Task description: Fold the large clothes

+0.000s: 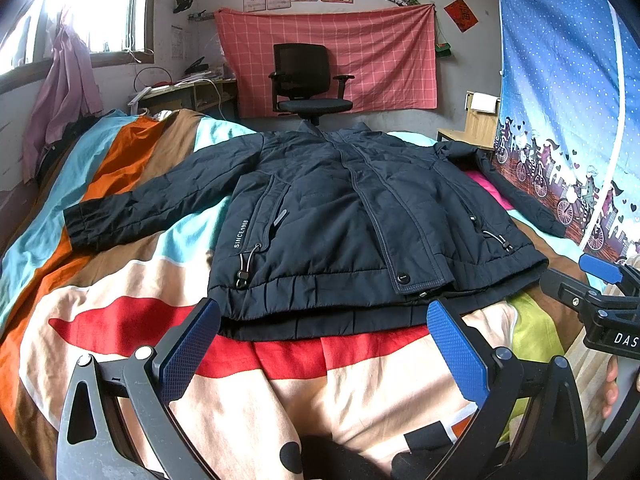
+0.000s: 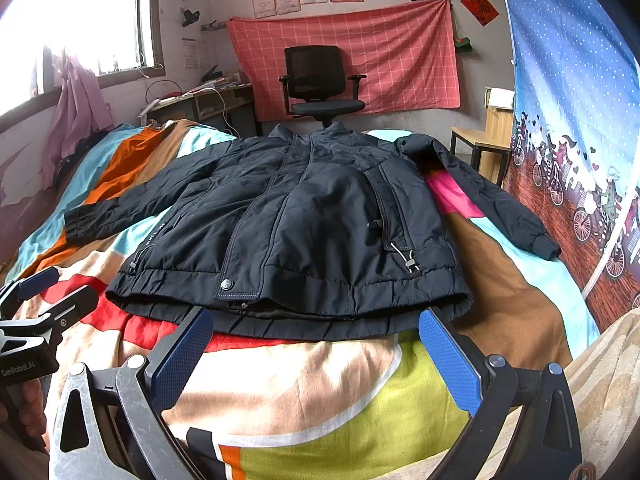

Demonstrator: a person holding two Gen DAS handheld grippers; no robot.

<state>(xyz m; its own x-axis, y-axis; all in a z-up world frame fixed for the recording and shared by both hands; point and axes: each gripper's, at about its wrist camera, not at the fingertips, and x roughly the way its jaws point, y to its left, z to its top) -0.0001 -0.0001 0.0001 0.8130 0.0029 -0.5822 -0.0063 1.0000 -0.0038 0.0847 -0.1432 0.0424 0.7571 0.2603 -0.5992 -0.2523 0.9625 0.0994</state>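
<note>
Left wrist view: 1 dark padded jacket lies face up and flat on the striped bedspread, front closed, hem toward the camera, 2 sleeves spread outward. The left gripper has its 2 blue-padded fingers wide apart, empty, hovering just short of the hem. At the right edge, the right gripper shows only partly; whether its jaws are apart cannot be told here. 1 black office chair stands beyond the bed against a red checked cloth.

Right wrist view: the same jacket fills the middle of the bedspread. The right gripper holds its 2 fingers wide apart with nothing between them, near the hem. The left gripper appears at the left edge. No containers are visible in either view.
</note>
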